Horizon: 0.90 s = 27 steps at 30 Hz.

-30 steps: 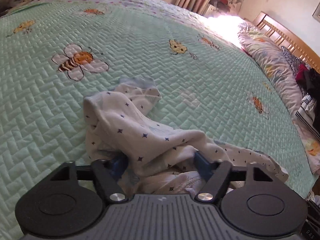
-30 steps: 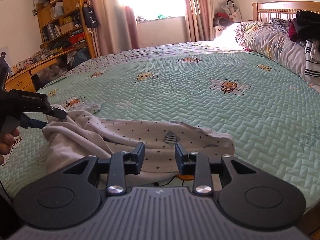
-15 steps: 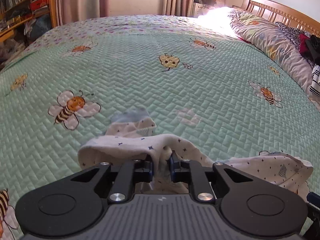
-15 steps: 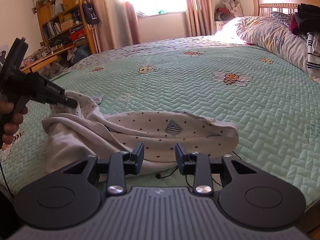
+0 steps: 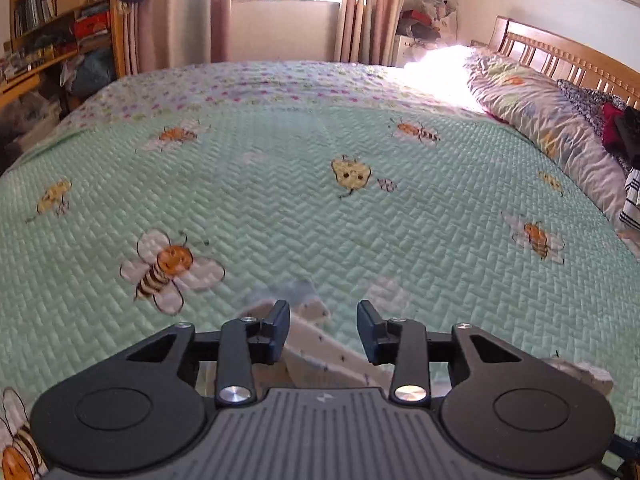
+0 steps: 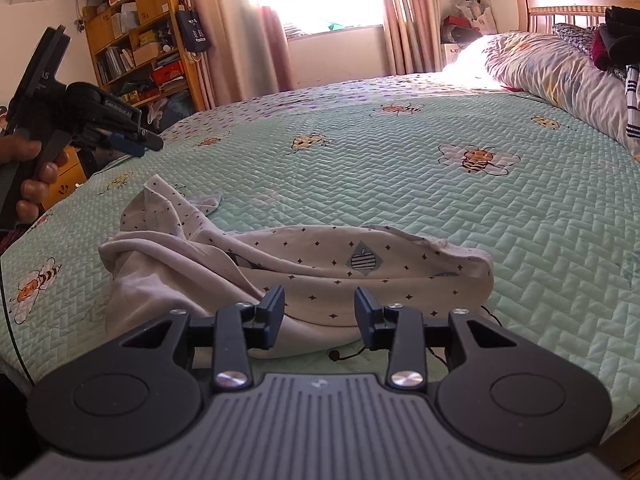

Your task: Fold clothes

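A crumpled white garment (image 6: 304,268) with small dark diamond dots and a striped apple patch lies on the green bee quilt (image 6: 460,200) near its front edge. My right gripper (image 6: 319,316) is open, low over the garment's near edge, nothing between its fingers. My left gripper (image 5: 323,331) is open too; in the right wrist view the left gripper (image 6: 136,144) is held by a hand, raised above the quilt to the left of the garment and apart from it. In the left wrist view only a strip of the garment (image 5: 320,344) shows below the fingers.
A patterned pillow (image 6: 560,76) and dark clothes (image 6: 616,40) lie at the wooden headboard on the right. A bookshelf (image 6: 136,52) and curtains (image 6: 256,32) stand beyond the bed's far left. A thin black cord (image 6: 348,354) lies at the quilt's near edge.
My left gripper pinched the garment, then opened, let it drop and rose away to the left. The garment has slumped flatter. My right gripper has stayed open and nearly still.
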Tool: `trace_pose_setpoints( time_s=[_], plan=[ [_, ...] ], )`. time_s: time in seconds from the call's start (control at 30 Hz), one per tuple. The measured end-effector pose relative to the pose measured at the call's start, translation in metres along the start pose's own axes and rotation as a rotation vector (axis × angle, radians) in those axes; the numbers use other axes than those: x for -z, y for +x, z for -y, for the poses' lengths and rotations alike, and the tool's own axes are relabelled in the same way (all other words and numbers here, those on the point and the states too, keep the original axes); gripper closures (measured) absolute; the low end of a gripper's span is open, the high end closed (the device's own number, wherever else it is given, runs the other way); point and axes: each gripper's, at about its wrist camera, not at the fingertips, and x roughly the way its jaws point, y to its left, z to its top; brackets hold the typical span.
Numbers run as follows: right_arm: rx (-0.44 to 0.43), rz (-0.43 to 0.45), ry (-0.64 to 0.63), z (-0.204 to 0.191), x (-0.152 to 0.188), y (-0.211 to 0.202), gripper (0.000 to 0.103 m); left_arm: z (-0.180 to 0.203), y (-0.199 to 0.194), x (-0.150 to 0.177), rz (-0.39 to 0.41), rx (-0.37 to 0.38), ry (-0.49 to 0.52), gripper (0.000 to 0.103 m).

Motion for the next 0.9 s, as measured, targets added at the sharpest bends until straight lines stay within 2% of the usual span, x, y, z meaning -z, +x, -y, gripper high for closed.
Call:
trace_pose_setpoints(
  time_s=[0.07,0.17,0.3,0.33,0.37,0.4,0.47,0.53,0.63,0.73,0.77,0.9],
  plan=[
    [-0.001,-0.006,0.004,0.0,0.001,0.002,0.054,0.004,0.003,0.015,-0.033,-0.004,0.011,0.059],
    [-0.013,-0.013,0.003,-0.002,0.003,0.005,0.054,0.009,0.007,0.038,-0.083,-0.01,0.028,0.04],
    [-0.036,-0.008,-0.022,-0.01,0.003,0.002,0.054,0.031,0.013,0.055,-0.126,0.009,0.099,0.039],
    [-0.04,-0.006,-0.028,-0.012,0.003,0.001,0.054,0.035,0.015,0.057,-0.132,0.015,0.109,0.04],
    [-0.041,-0.004,-0.03,-0.012,0.003,0.0,0.053,0.039,0.016,0.059,-0.138,0.021,0.12,0.047],
    [-0.039,-0.002,-0.029,-0.012,0.003,0.0,0.053,0.043,0.018,0.061,-0.143,0.027,0.13,0.06],
    [-0.035,-0.001,-0.02,-0.009,0.003,-0.001,0.053,0.048,0.021,0.063,-0.159,0.043,0.139,0.071],
    [-0.032,-0.001,-0.011,-0.007,0.004,-0.001,0.053,0.051,0.022,0.063,-0.153,0.035,0.153,0.076],
    [-0.043,0.0,-0.005,-0.007,0.004,-0.001,0.053,0.052,0.022,0.061,-0.147,0.028,0.155,0.076],
    [-0.064,0.004,-0.001,-0.008,0.005,-0.001,0.053,0.047,0.017,0.059,-0.137,0.028,0.124,0.065],
    [-0.073,0.007,0.0,-0.008,0.005,-0.001,0.053,0.043,0.014,0.057,-0.132,0.033,0.103,0.058],
    [-0.126,0.033,-0.012,-0.017,-0.001,-0.003,0.053,0.016,-0.002,0.06,-0.1,0.108,-0.027,0.04]
  ],
)
